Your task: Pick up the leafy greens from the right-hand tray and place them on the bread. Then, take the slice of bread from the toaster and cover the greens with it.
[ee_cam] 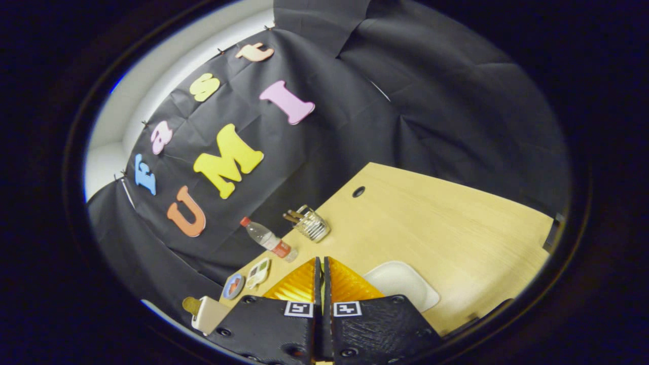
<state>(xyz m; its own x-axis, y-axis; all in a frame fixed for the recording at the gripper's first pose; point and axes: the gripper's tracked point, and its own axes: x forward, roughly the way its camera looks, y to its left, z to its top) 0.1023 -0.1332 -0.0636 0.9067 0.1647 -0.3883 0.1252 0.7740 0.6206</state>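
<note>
The gripper (321,263) is closed. Its two orange fingers (299,284) are pressed together with just a thin line between them, and they hold nothing. The black parts behind the fingers each have a small black-and-white square on them.

The view is tipped, so the wooden table (431,223) looks slanted. The table is light wood and it has a small round hole (358,191) near its far edge. Behind the table hangs the dark cloth wall (431,101) of the booth, with lots of folds in it. A white wall (152,76) peeks out past the cloth.

A white tray (403,284) sits on the table right beside the fingers, partly hidden by them. I cannot tell what is in it.

The toaster (208,313) is at the near edge of the table, next to the black part of the gripper. A slice of bread (191,304) sticks out of it.

Ahead of the fingers there are two small plates (246,280) with food on them. Farther on, a water bottle (267,239) with a red cap lies on its side. Near it stands a wire cup (312,224) with sticks in it.
</note>
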